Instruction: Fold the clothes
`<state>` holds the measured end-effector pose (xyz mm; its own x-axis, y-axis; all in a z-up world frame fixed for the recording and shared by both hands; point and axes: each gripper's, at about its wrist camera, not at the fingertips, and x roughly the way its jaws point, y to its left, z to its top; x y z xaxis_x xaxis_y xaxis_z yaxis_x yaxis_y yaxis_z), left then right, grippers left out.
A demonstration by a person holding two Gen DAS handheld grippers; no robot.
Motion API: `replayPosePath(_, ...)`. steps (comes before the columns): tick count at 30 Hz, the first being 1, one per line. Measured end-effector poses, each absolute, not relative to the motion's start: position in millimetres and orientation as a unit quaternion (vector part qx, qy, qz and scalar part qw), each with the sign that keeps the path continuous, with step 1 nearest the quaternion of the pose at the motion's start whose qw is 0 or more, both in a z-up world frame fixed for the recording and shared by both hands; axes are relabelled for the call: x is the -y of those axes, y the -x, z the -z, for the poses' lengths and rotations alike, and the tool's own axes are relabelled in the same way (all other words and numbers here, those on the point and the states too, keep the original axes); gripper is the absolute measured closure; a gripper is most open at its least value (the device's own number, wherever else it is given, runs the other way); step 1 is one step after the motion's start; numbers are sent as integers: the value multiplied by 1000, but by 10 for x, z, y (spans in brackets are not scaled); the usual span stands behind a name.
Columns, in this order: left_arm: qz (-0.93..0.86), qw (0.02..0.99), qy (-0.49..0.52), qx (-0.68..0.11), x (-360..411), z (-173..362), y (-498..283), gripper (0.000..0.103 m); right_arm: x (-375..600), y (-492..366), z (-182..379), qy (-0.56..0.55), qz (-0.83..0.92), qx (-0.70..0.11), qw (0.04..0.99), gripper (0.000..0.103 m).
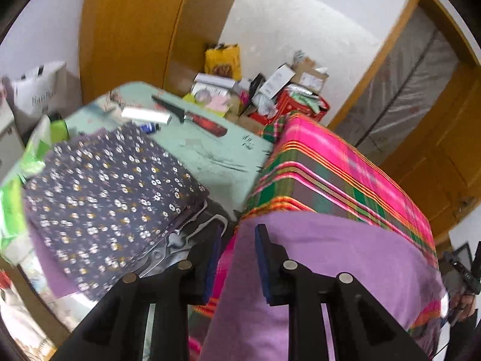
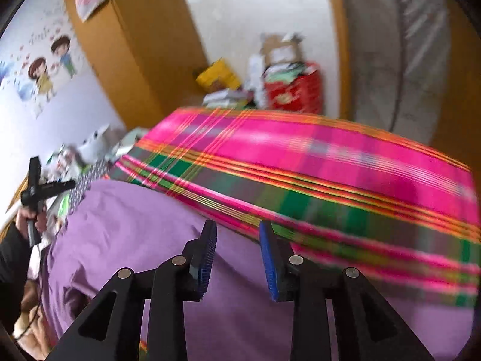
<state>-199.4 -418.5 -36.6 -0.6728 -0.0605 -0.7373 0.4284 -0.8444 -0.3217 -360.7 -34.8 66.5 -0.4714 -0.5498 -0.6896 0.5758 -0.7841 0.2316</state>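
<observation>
Left gripper [image 1: 237, 258]: fingers parted with a clear gap, nothing between the pads; it hangs over the left edge of the purple cloth, one finger above the scissors side, the other above the purple fabric.
Right gripper [image 2: 237, 258]: fingers spread wide, grasping nothing — purple fabric shows through the gap beneath them.
Purple cloth [image 2: 144, 228]: spread flat at the near edge of the plaid cloth, lying on top of it; it fills the lower part of both views, with some soft creases at the left in the right wrist view.
Plaid cloth [image 1: 339, 165]: pink with green, orange and grey bands, laid over a raised surface; it runs away from the purple cloth toward the far wall.
Floral cloth [image 1: 114, 192]: dark, small white flowers, folded flat on the table, left of the plaid cloth and apart from it; a purple layer shows under its near edge.
Table [image 1: 216, 156]: pale green top, left of the plaid cloth.
Scissors [image 1: 180, 240]: metal, partly under the floral cloth's near corner, just beside the left gripper.
Knife [image 1: 192, 117]: dark blade, red handle, on the table beyond the floral cloth.
Boxes [image 1: 270, 93]: cluttered pile by the far wall — red, yellow and white cartons.
Blur: both views are smeared, so fine detail is hard to tell.
</observation>
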Motion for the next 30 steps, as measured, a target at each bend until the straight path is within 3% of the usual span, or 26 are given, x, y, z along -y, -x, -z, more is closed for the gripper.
replayPosePath(6,902,110,-372,-190,3559,208,1357,80,-258,2658,-621,-377,870,5,317,72)
replayPosePath(14,900,46,-387,-195,2664,435,705,80,-816,1598,-370,-379,888,36,256,72)
replayPosePath(21,900,-16,-388,-200,2050,515,569,80,-1290,1172,-271,-378,914,18,145,71)
replayPosePath(28,902,-57,-385,-188,1690,450,620,79,-1727,1029,-268,-363,927,55,78,71)
replayPosePath(30,901,-67,-390,-176,1585,452,644,80,-1827,1005,-238,-362,926,76,68,61)
